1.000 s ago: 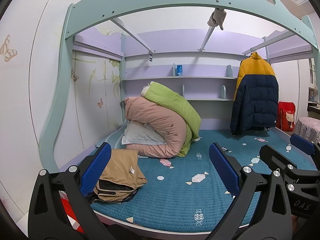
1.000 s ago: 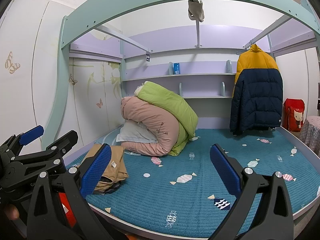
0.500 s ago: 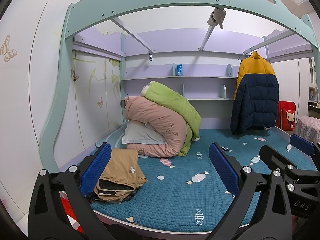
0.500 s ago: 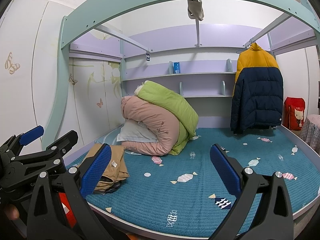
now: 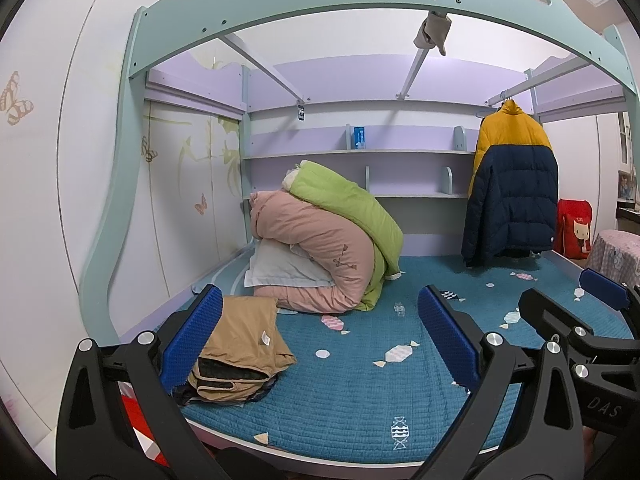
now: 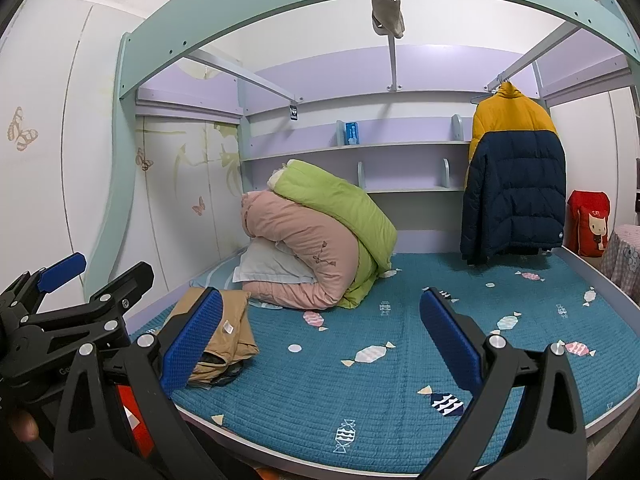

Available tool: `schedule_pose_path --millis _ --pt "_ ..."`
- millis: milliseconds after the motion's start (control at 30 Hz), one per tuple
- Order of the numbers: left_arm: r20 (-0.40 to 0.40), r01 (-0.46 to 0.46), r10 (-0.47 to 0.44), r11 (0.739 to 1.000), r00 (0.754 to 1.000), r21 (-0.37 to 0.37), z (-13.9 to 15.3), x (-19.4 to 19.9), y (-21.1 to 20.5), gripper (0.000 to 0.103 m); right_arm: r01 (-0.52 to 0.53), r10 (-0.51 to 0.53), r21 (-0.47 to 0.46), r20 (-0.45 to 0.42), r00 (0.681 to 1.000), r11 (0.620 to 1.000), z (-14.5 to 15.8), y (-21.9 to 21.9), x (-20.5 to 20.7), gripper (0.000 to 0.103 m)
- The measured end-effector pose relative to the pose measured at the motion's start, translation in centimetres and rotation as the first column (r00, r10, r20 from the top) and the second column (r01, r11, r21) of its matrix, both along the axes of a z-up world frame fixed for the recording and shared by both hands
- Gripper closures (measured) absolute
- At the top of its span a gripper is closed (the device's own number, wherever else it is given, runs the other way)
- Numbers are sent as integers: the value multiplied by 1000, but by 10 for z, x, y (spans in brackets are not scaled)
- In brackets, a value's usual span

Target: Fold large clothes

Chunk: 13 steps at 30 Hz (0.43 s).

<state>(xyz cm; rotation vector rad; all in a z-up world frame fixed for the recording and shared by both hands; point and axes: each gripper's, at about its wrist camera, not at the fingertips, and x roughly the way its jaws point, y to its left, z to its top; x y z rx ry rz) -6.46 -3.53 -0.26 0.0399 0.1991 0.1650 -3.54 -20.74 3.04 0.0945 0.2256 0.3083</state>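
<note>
A yellow and navy puffer jacket [image 5: 510, 196] hangs from a rail at the bed's far right; it also shows in the right wrist view [image 6: 514, 180]. A folded tan garment [image 5: 240, 346] lies on a small pile at the bed's front left, also in the right wrist view [image 6: 224, 328]. My left gripper [image 5: 320, 340] is open and empty, held before the bed's front edge. My right gripper [image 6: 324, 340] is open and empty beside it. Each gripper shows at the edge of the other's view.
The bed has a teal quilted cover [image 5: 360, 380] with candy prints. Rolled pink and green duvets [image 5: 320, 248] and a pillow sit at the back left. A red bag [image 5: 574, 228] stands at the right. The loft frame [image 5: 320, 4] arches overhead.
</note>
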Motion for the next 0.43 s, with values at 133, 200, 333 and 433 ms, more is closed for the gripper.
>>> schedule_pose_path --millis 133,200,333,433 --pt "-7 -3 3 1000 1000 9 -4 5 2 5 3 -2 9 -15 1000 1000 -5 5 4 8" --pt "-10 -4 4 1000 1000 17 -7 9 1 5 5 -5 13 -26 1000 1000 -8 8 6 8" --pt "-25 -6 7 999 1000 38 -15 22 -2 5 18 -17 22 -62 998 1000 -17 8 16 8" --pt "-43 -9 11 999 999 47 -23 35 -6 5 39 -35 35 -98 995 999 -28 4 25 8"
